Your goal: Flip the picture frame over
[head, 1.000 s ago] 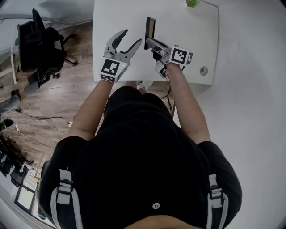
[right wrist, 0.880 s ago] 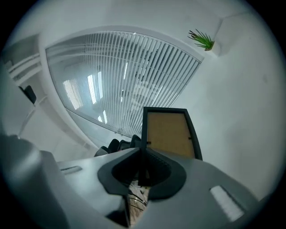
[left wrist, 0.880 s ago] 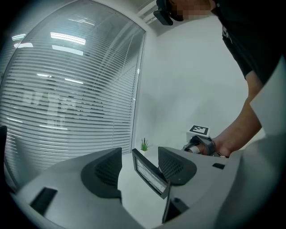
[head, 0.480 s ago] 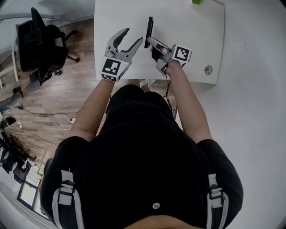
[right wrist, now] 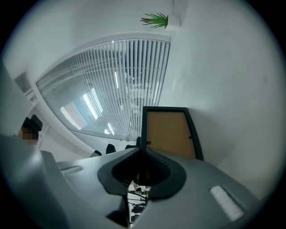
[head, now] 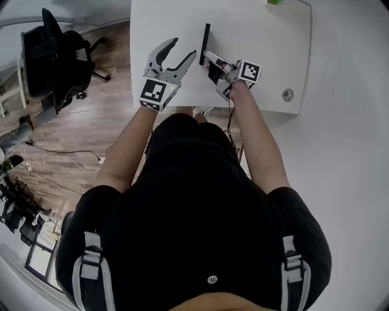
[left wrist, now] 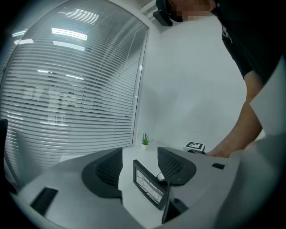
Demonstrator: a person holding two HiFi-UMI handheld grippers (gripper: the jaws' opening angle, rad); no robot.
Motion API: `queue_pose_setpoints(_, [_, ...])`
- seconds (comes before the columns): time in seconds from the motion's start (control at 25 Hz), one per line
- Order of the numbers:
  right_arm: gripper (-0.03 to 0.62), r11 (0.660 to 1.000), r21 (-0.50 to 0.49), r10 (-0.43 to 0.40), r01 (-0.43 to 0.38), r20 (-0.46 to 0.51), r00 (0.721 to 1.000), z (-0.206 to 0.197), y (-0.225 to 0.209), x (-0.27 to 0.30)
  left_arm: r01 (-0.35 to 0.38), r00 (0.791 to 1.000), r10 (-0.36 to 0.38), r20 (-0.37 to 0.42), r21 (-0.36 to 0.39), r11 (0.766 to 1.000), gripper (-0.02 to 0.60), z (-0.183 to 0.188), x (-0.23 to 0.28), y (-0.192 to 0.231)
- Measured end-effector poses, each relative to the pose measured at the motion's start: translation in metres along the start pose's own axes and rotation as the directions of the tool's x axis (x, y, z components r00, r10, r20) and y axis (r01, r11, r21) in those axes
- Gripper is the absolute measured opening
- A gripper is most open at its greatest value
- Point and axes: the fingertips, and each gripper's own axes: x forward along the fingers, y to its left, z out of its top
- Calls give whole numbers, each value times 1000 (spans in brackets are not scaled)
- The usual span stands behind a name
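The black picture frame (head: 206, 39) stands on its edge on the white table (head: 267, 48), seen edge-on in the head view. My right gripper (head: 207, 56) is shut on the frame's near edge. In the right gripper view the brown backing (right wrist: 169, 133) faces that side, and the jaws (right wrist: 140, 154) pinch the black rim. My left gripper (head: 183, 48) stands open just left of the frame and apart from it. Between its jaws (left wrist: 139, 167), the left gripper view shows the frame's picture side (left wrist: 151, 184) further off.
A small green plant (head: 275, 2) stands at the table's far edge. A round cable port (head: 287, 95) sits at the table's near right. An office chair (head: 51, 61) stands on the wooden floor at the left. Window blinds (left wrist: 67, 89) lie beyond the table.
The right gripper has sunk a little and rolled with the frame, which now shows edge-on instead of slightly turned. The left gripper has hardly moved.
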Motion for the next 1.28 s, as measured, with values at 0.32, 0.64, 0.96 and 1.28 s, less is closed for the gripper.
queue_pose_setpoints(0.32, [51, 1000, 13, 24, -24, 8, 1000, 1, -5, -1, 8, 1000, -8, -8, -5, 1000, 249, -9, -2, 4])
queue_pose_setpoints(0.64, [55, 1000, 0, -4, 4, 37, 999, 5, -13, -6, 22, 1000, -22, -13, -6, 1000, 247, -16, -3, 8])
queue_pose_setpoints(0.96, [75, 999, -16, -39, 39, 55, 998, 15, -16, -25, 31, 999, -31, -12, 0, 1000, 245, -11, 1, -2])
queue_pose_setpoints(1.28, [75, 991, -45, -122, 126, 92, 988, 28, -28, -53, 44, 999, -44, -6, 7, 999, 244, -7, 4, -14])
